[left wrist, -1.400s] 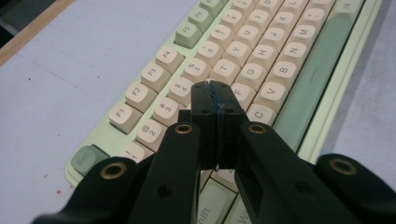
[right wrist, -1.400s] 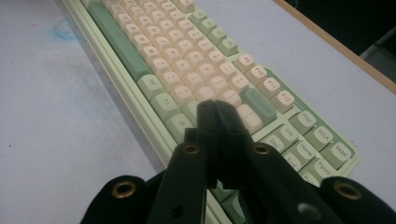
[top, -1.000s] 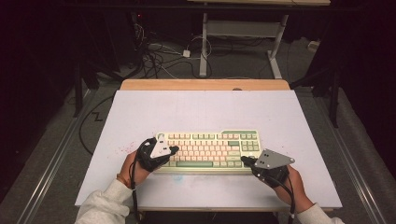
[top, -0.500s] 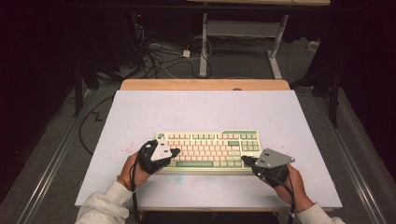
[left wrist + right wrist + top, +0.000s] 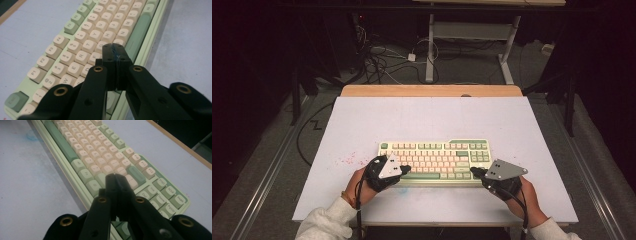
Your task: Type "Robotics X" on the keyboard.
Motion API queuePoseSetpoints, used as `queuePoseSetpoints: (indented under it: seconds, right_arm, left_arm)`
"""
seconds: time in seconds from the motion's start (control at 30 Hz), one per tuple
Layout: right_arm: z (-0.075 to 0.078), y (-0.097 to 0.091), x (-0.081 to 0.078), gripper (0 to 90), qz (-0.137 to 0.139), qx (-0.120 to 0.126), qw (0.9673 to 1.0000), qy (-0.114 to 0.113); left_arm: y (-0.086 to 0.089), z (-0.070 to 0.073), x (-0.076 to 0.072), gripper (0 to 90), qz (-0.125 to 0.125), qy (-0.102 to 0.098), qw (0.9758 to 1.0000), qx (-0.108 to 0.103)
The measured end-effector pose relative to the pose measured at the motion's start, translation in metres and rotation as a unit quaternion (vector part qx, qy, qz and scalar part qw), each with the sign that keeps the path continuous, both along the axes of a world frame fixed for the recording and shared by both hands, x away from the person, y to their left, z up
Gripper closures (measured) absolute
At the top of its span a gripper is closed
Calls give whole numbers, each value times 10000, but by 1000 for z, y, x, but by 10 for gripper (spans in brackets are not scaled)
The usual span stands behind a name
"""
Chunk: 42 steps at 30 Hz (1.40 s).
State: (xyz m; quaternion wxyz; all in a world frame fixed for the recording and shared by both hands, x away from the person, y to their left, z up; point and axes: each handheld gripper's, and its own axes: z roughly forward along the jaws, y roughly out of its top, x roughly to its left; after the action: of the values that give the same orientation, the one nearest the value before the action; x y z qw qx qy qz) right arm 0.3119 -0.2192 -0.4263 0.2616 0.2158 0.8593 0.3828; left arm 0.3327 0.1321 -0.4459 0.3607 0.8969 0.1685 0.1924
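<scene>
So, the count: one cream-and-green mechanical keyboard (image 5: 434,161), sitting lower middle of the high view. One white table top (image 5: 432,117) with a single wooden strip (image 5: 432,90) along its far edge. Two black two-jaw grippers, the left gripper (image 5: 403,170) lower left and the right gripper (image 5: 474,171) lower right, each with one grey three-cornered plate. One long green space bar (image 5: 139,32) on the keyboard, and one white table frame (image 5: 472,35) up top.
</scene>
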Motion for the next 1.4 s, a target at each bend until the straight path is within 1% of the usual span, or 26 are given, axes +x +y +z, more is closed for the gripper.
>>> queuePoseSetpoints:
  seconds: [0.17,0.4,0.5,0.57,0.6,0.67,0.73,0.8,0.87,1.1,1.23,1.4]
  right_arm:
    - [0,1,0,900,6,-15,10000,9]
    - [-1,1,0,900,14,-28,10000,22]
    - [-1,1,0,900,17,-28,10000,28]
    - [-1,1,0,900,15,-34,10000,38]
    - [-2,1,0,900,24,-38,10000,34]
    - [-2,2,0,900,30,-55,10000,42]
    - [-2,1,0,900,17,-49,10000,47]
    - [-2,1,1,900,9,-42,10000,58]
    - [-2,2,2,900,10,-46,10000,68]
    - [-7,9,9,900,18,-102,9999,134]
    - [-9,14,15,900,9,-175,9997,172]
    - [-13,20,21,900,-9,-241,9994,237]
  left_arm:
    - [-4,-5,-1,873,-94,95,9999,92]
    - [-8,-8,-2,872,-133,127,9997,156]
    - [-8,-11,-1,872,-154,180,9994,247]
    - [-10,-15,0,873,-164,222,9993,249]
    - [-10,-14,0,873,-167,267,9993,201]
    - [-11,-13,-1,873,-157,182,9993,283]
    - [-9,-9,-1,872,-163,155,9996,175]
    - [-6,-5,-1,872,-109,85,9998,115]
    - [-3,-3,-1,872,-65,76,9999,48]
    - [1,0,1,872,2,19,10000,21]
    - [4,1,2,872,53,31,10000,-30]
    - [9,2,3,872,126,30,9999,-36]
